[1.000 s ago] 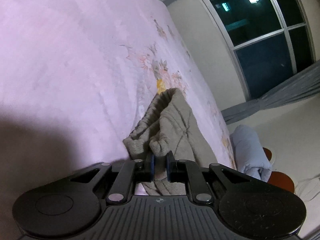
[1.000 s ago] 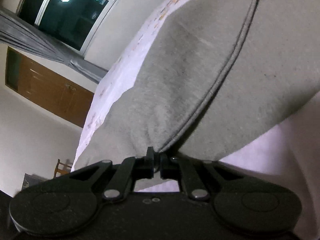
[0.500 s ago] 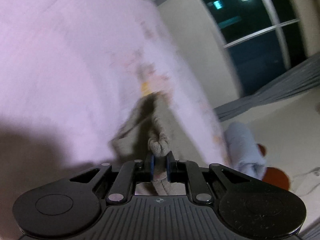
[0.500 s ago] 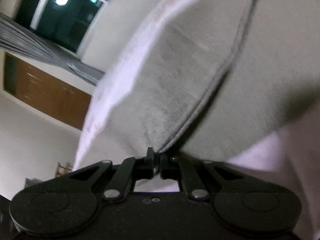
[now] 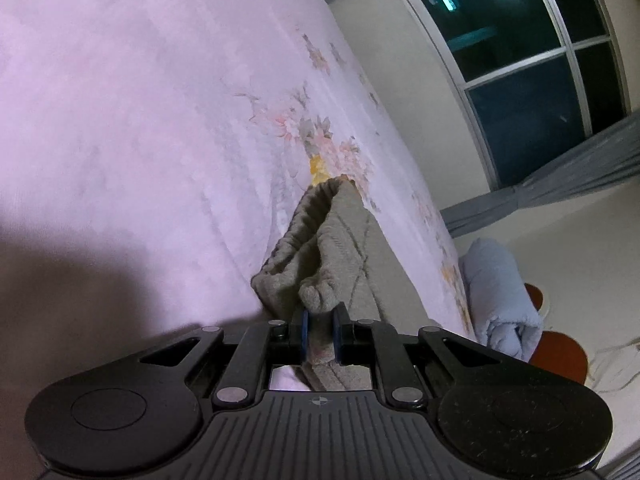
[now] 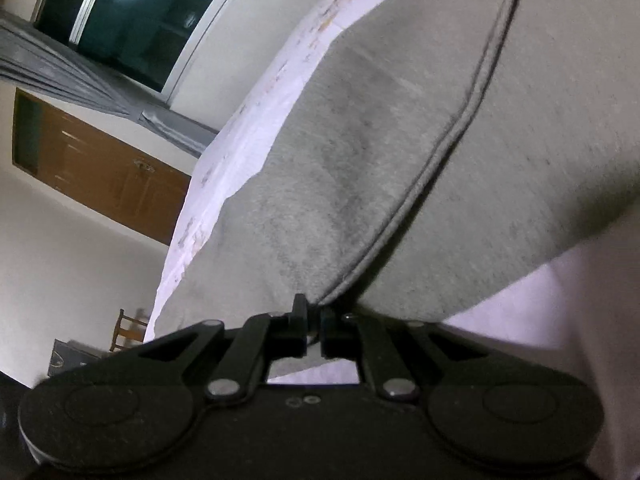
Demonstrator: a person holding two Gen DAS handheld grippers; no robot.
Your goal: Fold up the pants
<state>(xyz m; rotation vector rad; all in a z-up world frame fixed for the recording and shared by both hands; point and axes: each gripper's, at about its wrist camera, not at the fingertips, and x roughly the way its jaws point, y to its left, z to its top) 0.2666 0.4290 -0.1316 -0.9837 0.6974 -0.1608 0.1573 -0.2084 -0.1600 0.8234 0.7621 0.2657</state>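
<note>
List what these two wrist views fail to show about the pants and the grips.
- Left wrist view: the left tool clamps the bunched waistband of the pants; the rest runs off behind the tool body.
- Right wrist view: the right tool pinches the cloth at a seam; which part of the pants is unclear, and their far end is cut by the frame edge.

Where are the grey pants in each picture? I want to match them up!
Left wrist view: the grey knitted pants sit low in the middle, their bunched elastic waistband pinched by the left gripper.
Right wrist view: they fill the middle and right, a seam running down to the right gripper, shut on the cloth.
Shared landmark: the dark window beyond the pink flowered bedsheet.
</note>
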